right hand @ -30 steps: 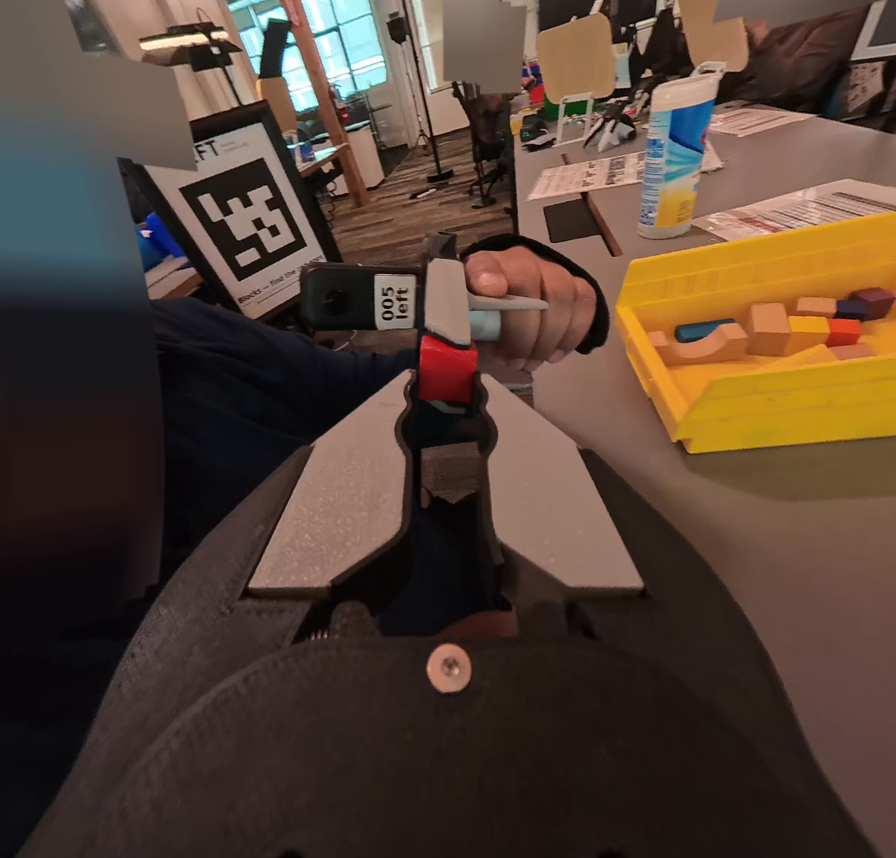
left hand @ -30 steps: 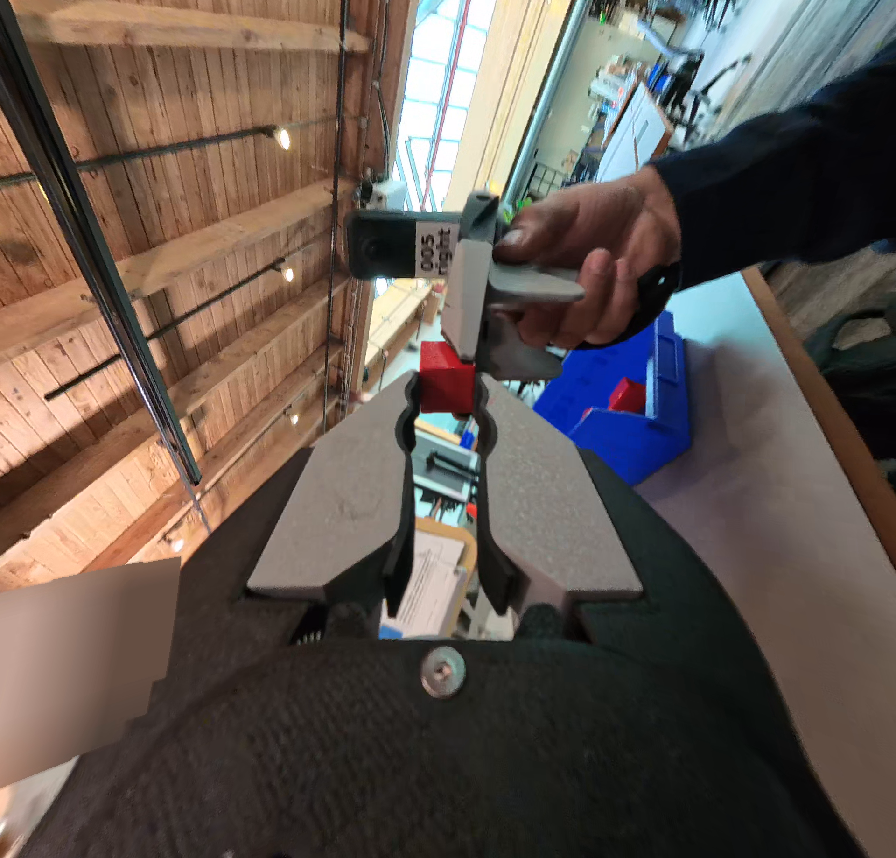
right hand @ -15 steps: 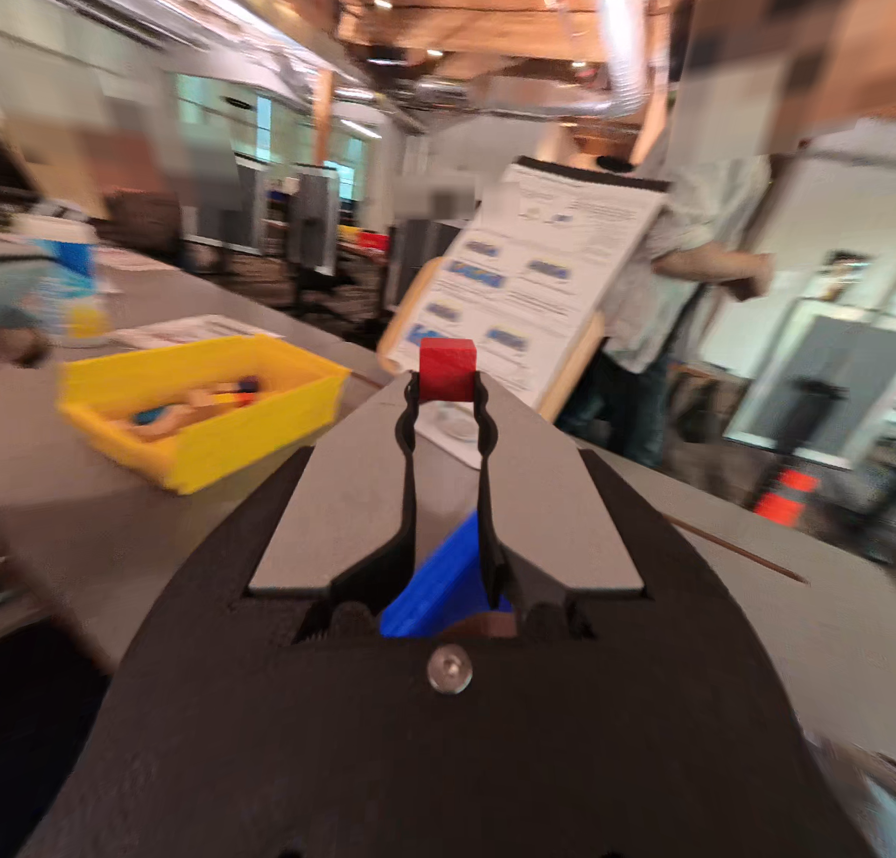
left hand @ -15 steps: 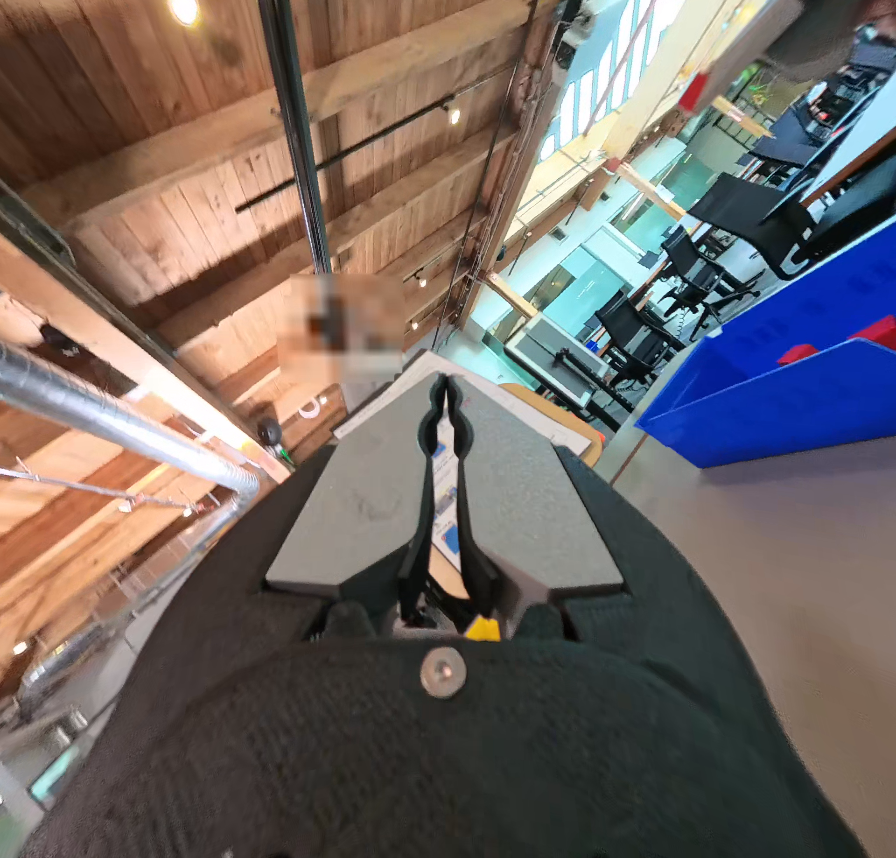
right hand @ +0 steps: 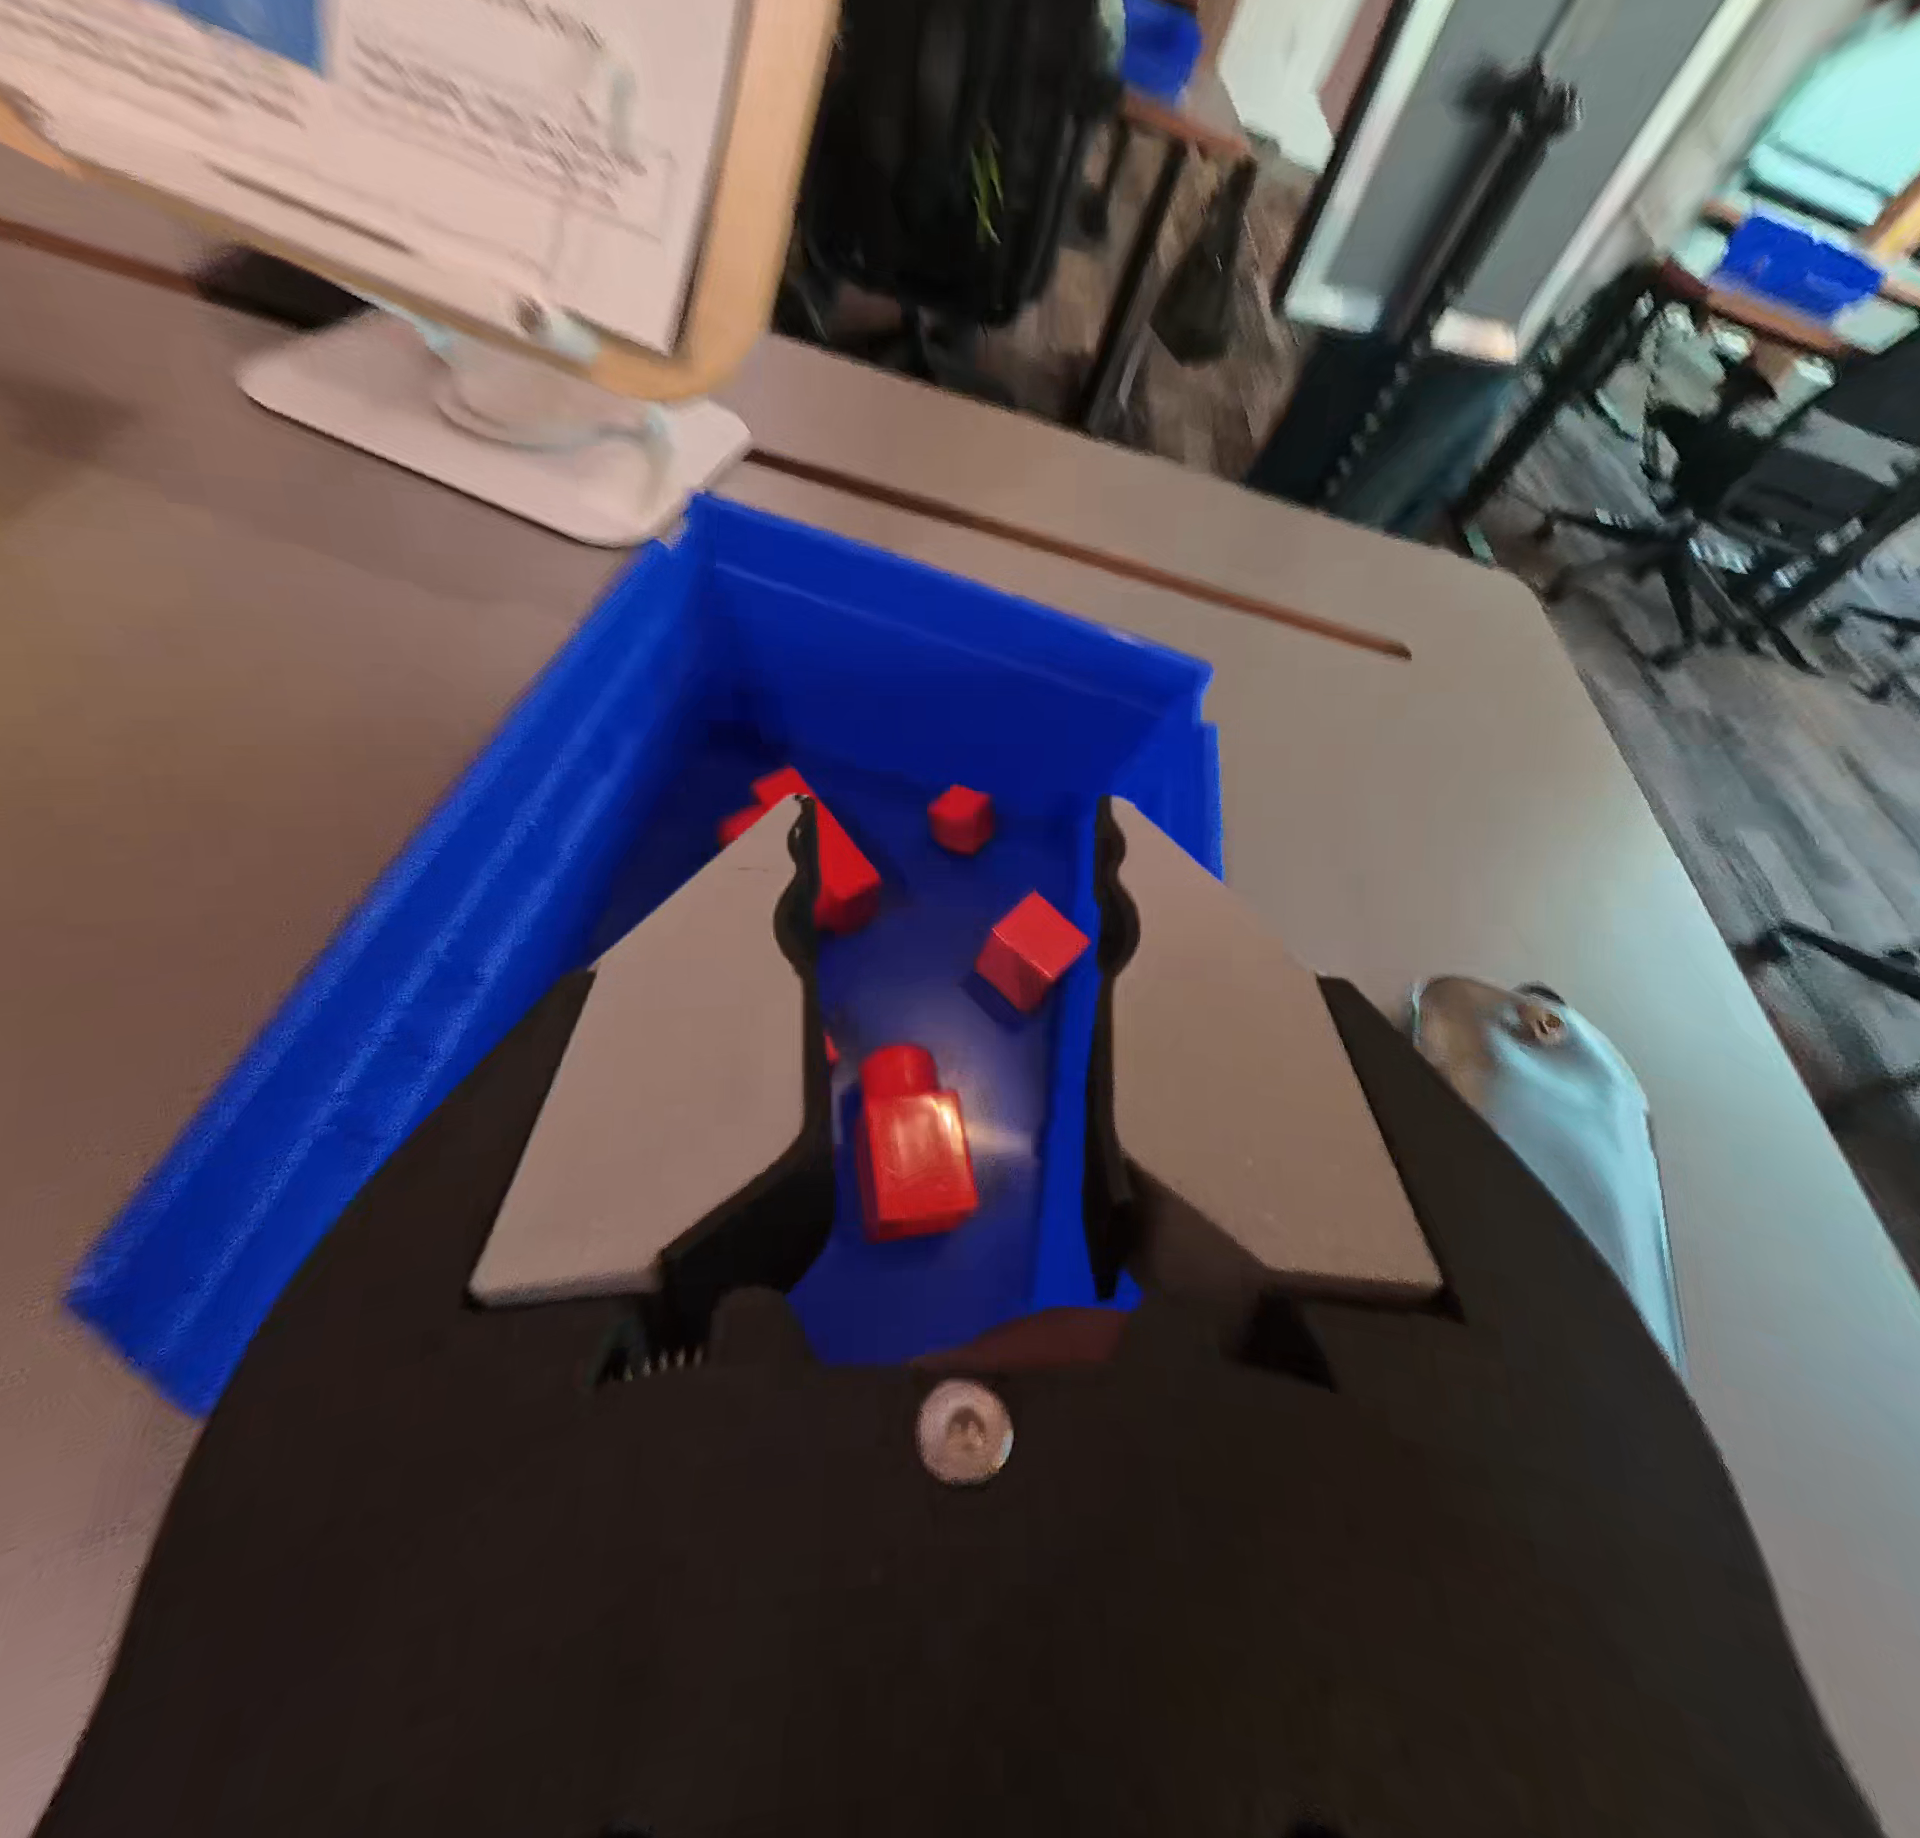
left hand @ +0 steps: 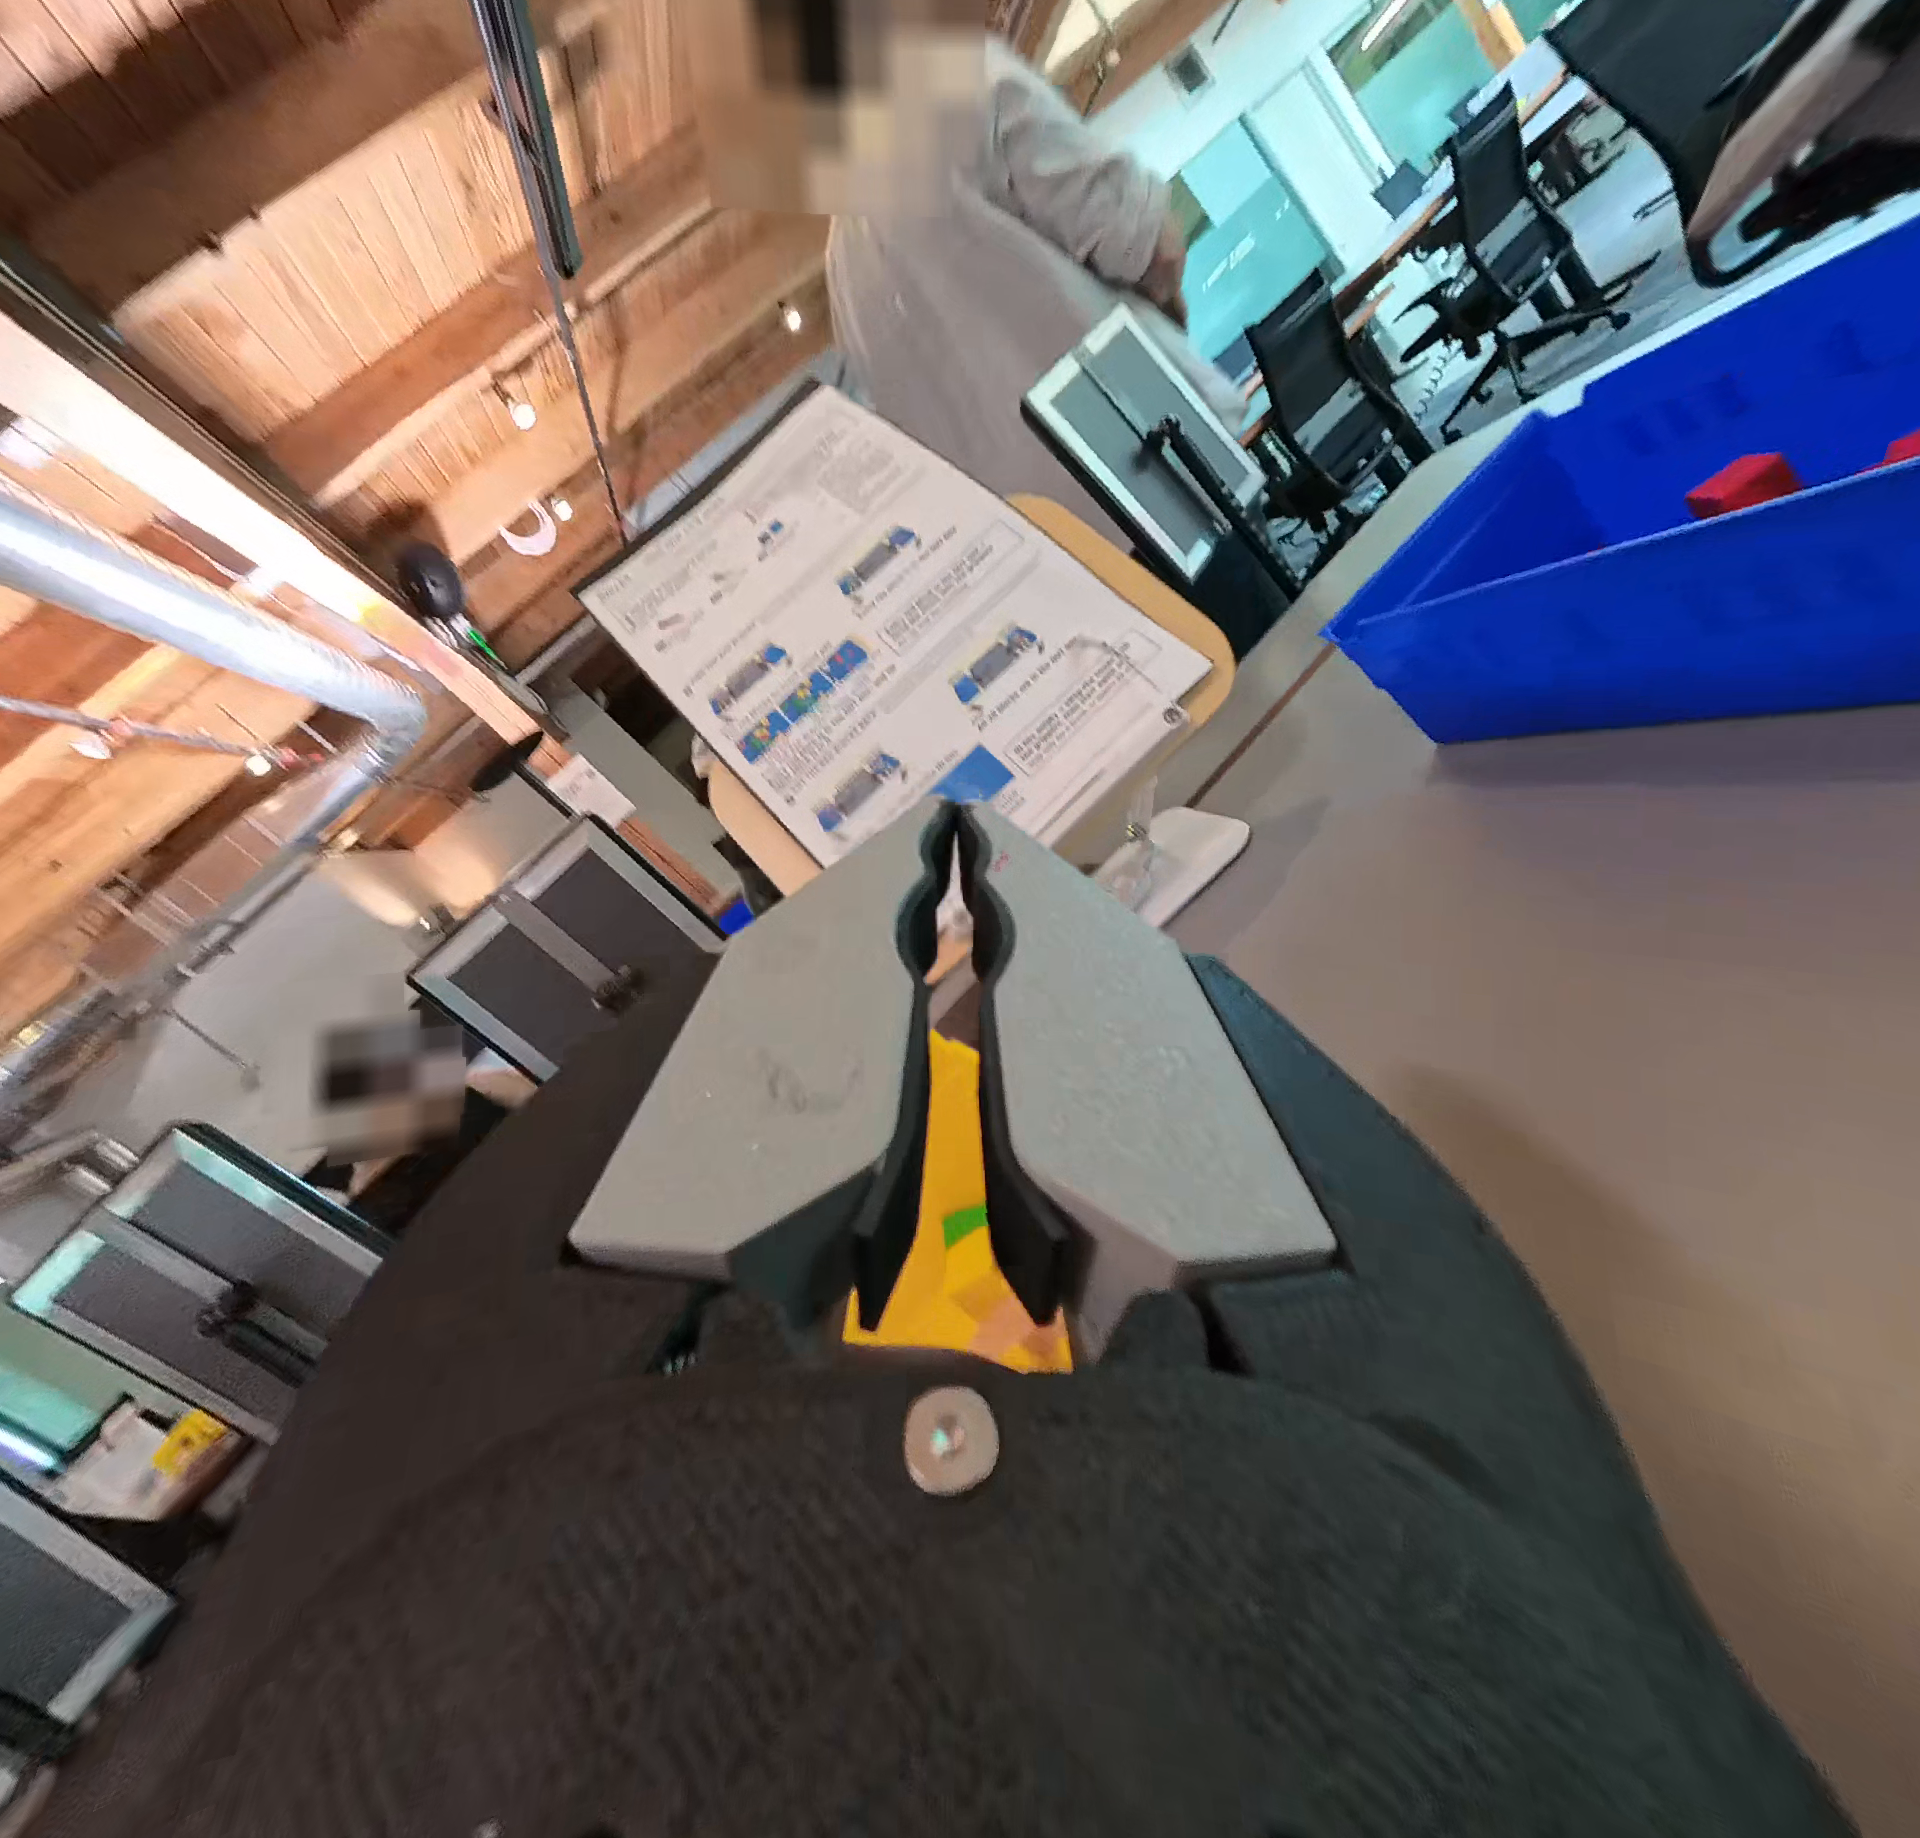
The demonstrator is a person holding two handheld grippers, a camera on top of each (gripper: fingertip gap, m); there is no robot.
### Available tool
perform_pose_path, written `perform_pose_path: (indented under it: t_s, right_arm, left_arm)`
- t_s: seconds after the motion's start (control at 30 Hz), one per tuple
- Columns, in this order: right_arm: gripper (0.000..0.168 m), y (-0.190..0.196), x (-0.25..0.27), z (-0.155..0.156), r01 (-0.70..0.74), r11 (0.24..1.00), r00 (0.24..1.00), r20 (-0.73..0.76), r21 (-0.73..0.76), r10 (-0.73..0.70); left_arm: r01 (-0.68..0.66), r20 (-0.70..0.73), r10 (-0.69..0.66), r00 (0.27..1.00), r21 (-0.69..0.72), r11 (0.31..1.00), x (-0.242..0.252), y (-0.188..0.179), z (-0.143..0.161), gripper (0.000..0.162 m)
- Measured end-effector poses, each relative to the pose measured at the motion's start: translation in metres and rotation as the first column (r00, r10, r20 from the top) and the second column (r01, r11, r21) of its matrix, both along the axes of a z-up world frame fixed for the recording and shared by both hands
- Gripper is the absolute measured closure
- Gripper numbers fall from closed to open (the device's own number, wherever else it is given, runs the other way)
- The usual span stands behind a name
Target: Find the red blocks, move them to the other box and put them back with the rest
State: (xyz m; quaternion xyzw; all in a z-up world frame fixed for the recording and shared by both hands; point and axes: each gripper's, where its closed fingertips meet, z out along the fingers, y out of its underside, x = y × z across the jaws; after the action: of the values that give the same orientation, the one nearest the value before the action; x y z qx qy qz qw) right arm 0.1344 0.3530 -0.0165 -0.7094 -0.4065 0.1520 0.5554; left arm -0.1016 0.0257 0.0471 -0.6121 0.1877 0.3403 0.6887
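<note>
In the right wrist view my right gripper (right hand: 951,817) is open and empty above the blue box (right hand: 416,957). Several red blocks lie in the box: a small cube (right hand: 961,817), a larger cube (right hand: 1029,952) between my spread fingers but clear of both pads, a long block (right hand: 836,869) and a rounded piece (right hand: 914,1149). In the left wrist view my left gripper (left hand: 956,824) is shut with nothing between the pads. It is tilted upward above the yellow box (left hand: 935,1144), which shows through the gap behind the fingers. The blue box (left hand: 1662,635) with a red block (left hand: 1745,484) sits at the far right.
An instruction board on a white stand (left hand: 894,635) stands at the table's far edge, left of the blue box; it also shows in the right wrist view (right hand: 364,74). A person (left hand: 987,282) stands behind it. Chairs and desks lie beyond the table's edge (right hand: 1662,749).
A second ago both grippers gripped one red cube. My left gripper let go and shut empty. My right gripper carried the cube over the blue box and opened; the cube has left its grasp.
</note>
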Motion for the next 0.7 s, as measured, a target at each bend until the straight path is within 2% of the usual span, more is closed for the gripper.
perform_pose_path:
  t_s: [0.17,0.33,0.43,0.5,0.6,0.7]
  right_arm:
    - [0.119,-0.028,0.0,0.026,-0.095,0.995,0.991,-0.088,0.019,0.096]
    - [0.119,-0.049,-0.008,0.035,-0.16,0.986,0.982,-0.096,0.035,0.163]
    - [0.117,-0.066,-0.017,0.036,-0.215,0.976,0.973,-0.083,0.036,0.217]
    - [0.11,-0.076,-0.024,0.032,-0.249,0.968,0.967,-0.053,0.024,0.25]
    - [0.102,-0.09,-0.035,0.023,-0.281,0.96,0.96,0.006,0.019,0.281]
    - [0.091,-0.1,-0.048,0.008,-0.288,0.958,0.954,0.089,0.008,0.286]
  left_arm:
    - [-0.026,0.196,0.065,0.978,-0.192,0.981,-0.027,0.008,-0.036,0.158]
    - [0.1,0.317,0.031,0.948,-0.39,0.915,-0.027,0.007,-0.078,0.145]
    - [0.188,0.413,0.036,0.91,-0.49,0.851,-0.02,0.008,-0.107,0.126]
    - [0.186,0.43,0.068,0.9,-0.522,0.832,-0.02,0.013,-0.12,0.116]
    - [0.178,0.431,0.097,0.897,-0.554,0.814,-0.019,0.023,-0.135,0.111]
    - [0.09,0.396,0.187,0.899,-0.586,0.805,-0.03,0.031,-0.148,0.108]
